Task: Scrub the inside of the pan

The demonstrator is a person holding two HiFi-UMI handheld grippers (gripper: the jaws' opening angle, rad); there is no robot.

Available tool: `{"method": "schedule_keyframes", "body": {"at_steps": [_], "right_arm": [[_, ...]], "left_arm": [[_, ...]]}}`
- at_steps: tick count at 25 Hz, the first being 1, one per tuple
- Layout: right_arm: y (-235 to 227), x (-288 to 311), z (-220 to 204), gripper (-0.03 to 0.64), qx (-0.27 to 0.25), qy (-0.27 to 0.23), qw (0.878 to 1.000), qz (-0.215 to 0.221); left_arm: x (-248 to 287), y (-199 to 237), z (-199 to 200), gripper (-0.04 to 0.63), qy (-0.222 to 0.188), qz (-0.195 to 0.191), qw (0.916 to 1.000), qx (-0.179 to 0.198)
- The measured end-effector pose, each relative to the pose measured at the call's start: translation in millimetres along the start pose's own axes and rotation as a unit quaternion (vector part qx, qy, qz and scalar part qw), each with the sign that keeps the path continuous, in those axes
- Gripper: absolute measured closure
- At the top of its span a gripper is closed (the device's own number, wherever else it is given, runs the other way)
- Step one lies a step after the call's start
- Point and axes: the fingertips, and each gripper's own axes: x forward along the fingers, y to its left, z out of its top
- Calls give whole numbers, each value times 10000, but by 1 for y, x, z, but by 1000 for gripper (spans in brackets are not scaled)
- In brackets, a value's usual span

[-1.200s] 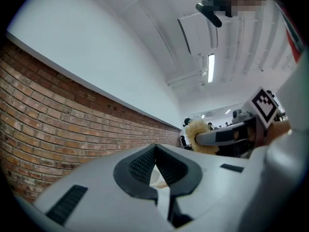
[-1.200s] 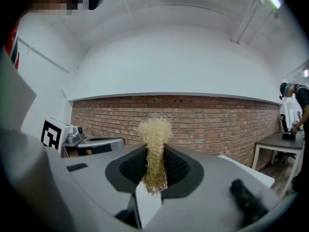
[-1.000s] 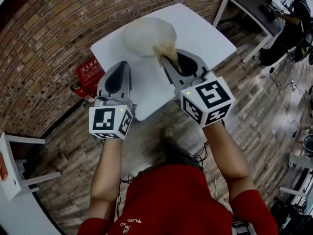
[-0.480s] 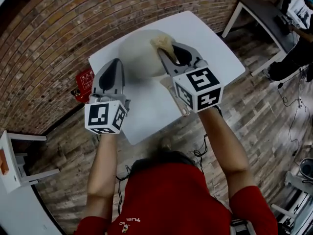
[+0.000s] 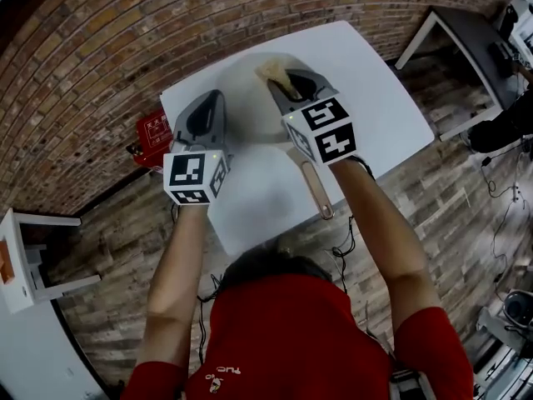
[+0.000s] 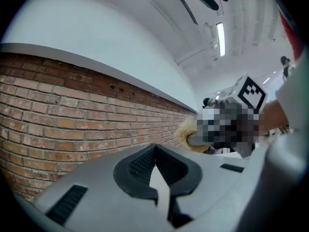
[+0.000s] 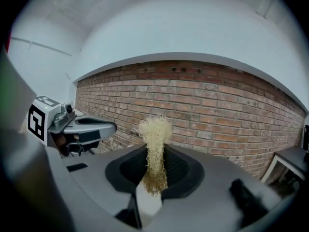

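A cream pan [image 5: 248, 107] lies on the white table [image 5: 375, 98], its long handle [image 5: 316, 186] reaching toward me. In the head view both grippers hover over it. My right gripper [image 5: 279, 77] is shut on a straw-coloured fibrous scrubber [image 5: 273, 69], which stands up between the jaws in the right gripper view [image 7: 154, 149]. My left gripper [image 5: 214, 100] is beside it on the left, shut and empty [image 6: 155, 166]. Both gripper views look at the brick wall and ceiling, so the pan is not seen there. Most of the pan's inside is hidden.
A red box [image 5: 154, 130] sits on the floor by the brick wall, left of the table. A white stool [image 5: 29, 257] stands at the far left, a dark table [image 5: 470, 32] at the upper right. Wooden floor surrounds the table's near edge.
Both grippers have moved forward over the pan, which they now mostly cover. The pan's handle has come into sight below the right gripper. The scrubber stays clamped.
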Motion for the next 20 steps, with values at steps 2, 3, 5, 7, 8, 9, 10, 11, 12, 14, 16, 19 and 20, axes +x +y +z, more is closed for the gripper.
{"method": "schedule_keyframes", "body": {"at_steps": [2,3,5,7,8,9,10,11,12,14,16,19,20], "right_arm": [[2,21,-7,529,-91,249,9996,95],[3,31,-11,529,-126,381,9991,152],[4,49,-21,529,-227,638,9974,232],[4,67,-30,529,-331,860,9954,279],[5,77,-34,529,-356,957,9943,304],[6,86,-39,529,-364,1058,9932,334],[8,95,-43,529,-361,1170,9918,374],[11,104,-49,529,-348,1294,9901,424],[14,112,-54,529,-333,1420,9881,478],[17,128,-64,530,-324,1640,9843,559],[18,142,-72,529,-342,1790,9814,598],[23,159,-81,529,-419,1934,9780,668],[25,164,-83,530,-458,1971,9769,692]], "left_arm": [[10,10,-10,581,70,-9,10000,42],[15,16,-16,581,110,2,9999,55],[26,25,-27,581,193,23,9998,70],[36,33,-37,581,264,29,9996,54],[40,37,-41,581,294,29,9996,41],[43,41,-45,581,317,28,9995,30],[45,45,-48,581,335,29,9994,23],[48,48,-51,581,348,32,9994,18],[51,52,-54,581,358,40,9994,11],[56,59,-59,581,382,68,9992,-11],[60,65,-63,581,412,104,9991,-62],[63,73,-71,581,475,154,9986,-164],[64,75,-74,581,507,168,9984,-185]]}}
